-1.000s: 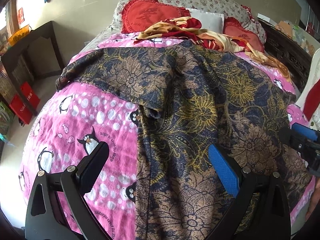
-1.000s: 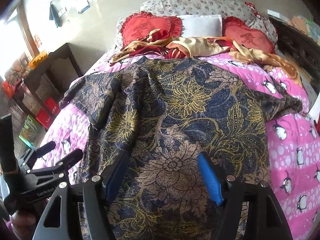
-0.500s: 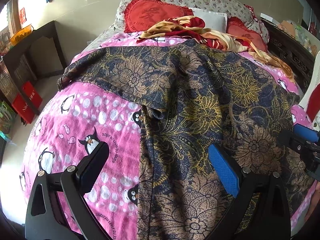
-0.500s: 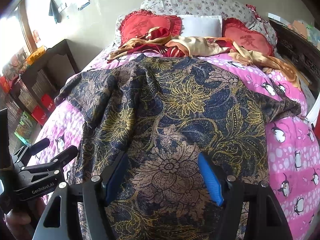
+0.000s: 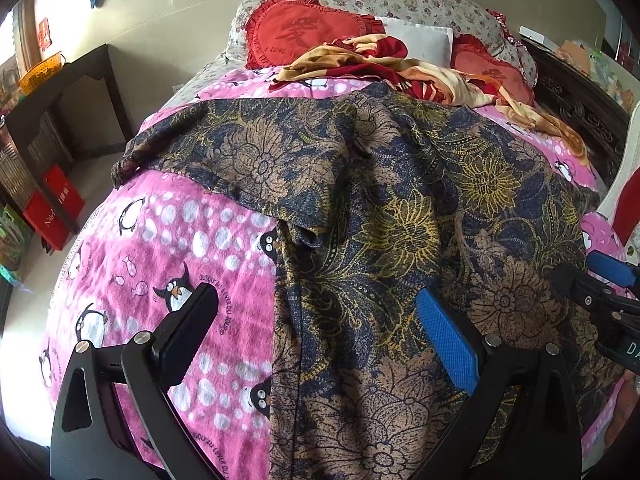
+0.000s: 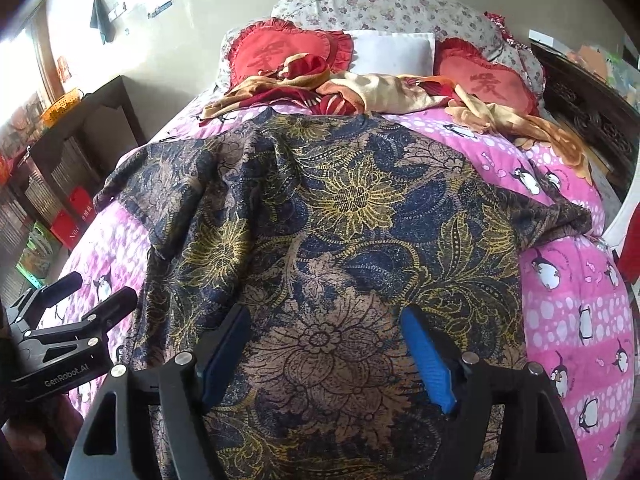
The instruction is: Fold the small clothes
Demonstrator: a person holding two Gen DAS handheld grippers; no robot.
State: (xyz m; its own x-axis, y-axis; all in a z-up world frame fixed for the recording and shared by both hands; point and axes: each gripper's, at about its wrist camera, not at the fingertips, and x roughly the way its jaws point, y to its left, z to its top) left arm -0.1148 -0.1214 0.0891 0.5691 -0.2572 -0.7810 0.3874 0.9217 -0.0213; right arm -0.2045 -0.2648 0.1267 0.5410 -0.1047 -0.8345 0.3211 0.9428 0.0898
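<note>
A dark blue and brown floral shirt [image 5: 400,216] lies spread flat on a pink penguin blanket [image 5: 152,240], sleeves out to both sides; it also shows in the right wrist view [image 6: 340,240]. My left gripper [image 5: 316,320] is open and empty, above the shirt's near left edge. My right gripper [image 6: 326,344] is open and empty, above the shirt's near middle. Each gripper shows at the edge of the other's view: the right gripper [image 5: 600,280], the left gripper [image 6: 92,292].
Red heart cushions [image 6: 280,50], a white pillow [image 6: 392,52] and a crumpled red and yellow cloth [image 6: 360,92] lie at the head of the bed. A dark side table [image 5: 72,100] and red boxes [image 5: 52,204] stand left. Dark carved furniture [image 6: 592,112] stands right.
Both grippers have drawn back slightly and shifted view a little; the shirt lies as before and both grippers stay open.
</note>
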